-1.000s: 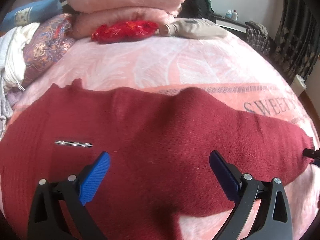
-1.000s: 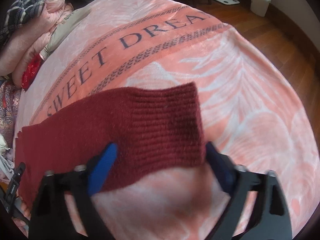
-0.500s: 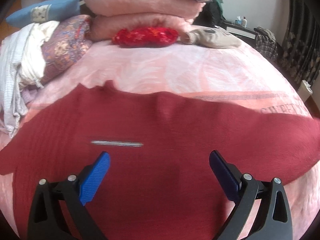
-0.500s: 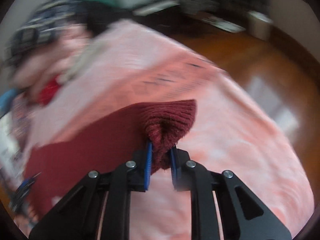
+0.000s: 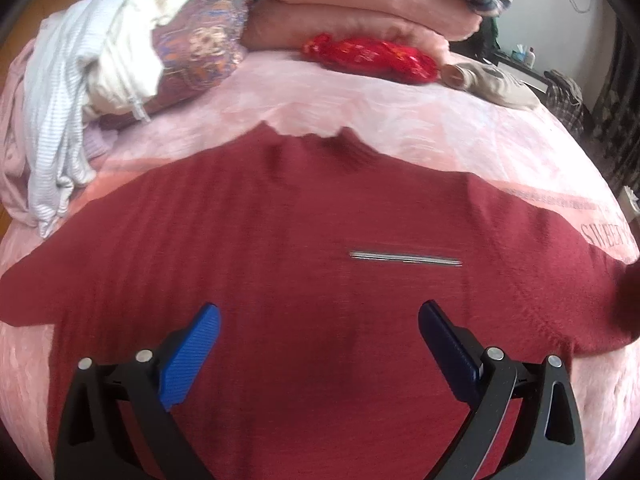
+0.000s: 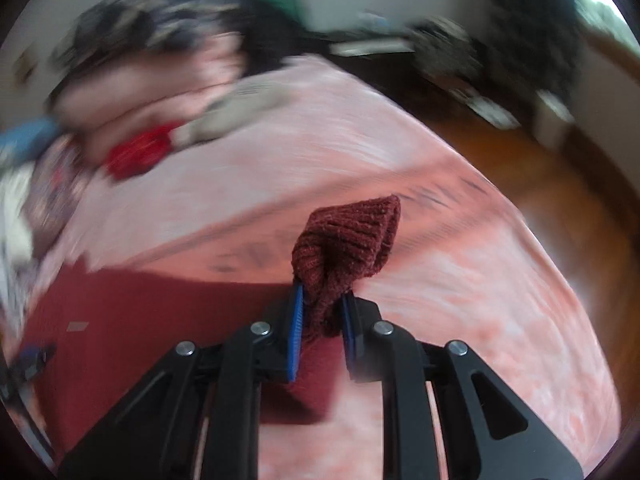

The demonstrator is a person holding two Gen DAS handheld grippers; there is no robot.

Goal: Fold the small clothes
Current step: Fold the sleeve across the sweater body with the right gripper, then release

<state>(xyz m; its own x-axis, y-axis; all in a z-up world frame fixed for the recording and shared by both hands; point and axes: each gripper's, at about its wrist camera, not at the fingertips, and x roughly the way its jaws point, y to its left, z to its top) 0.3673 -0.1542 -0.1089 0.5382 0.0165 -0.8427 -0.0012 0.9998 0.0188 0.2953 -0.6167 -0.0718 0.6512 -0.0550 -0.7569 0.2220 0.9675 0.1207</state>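
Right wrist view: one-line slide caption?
Right claw shut on the ribbed cuff of a dark red knit sweater, lifted above the pink patterned blanket.

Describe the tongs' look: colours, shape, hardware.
Both alike. Left tongs: black plastic linkage arms with triangular cut-outs and silver pivot bolts, tipped by ribbed blue pads. Right tongs: same black frame, silver bolts, blue pads. No cables, markings or sleeves visible.

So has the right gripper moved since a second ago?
Yes. The right gripper has shut on the sweater cuff and lifted it off the pink blanket.
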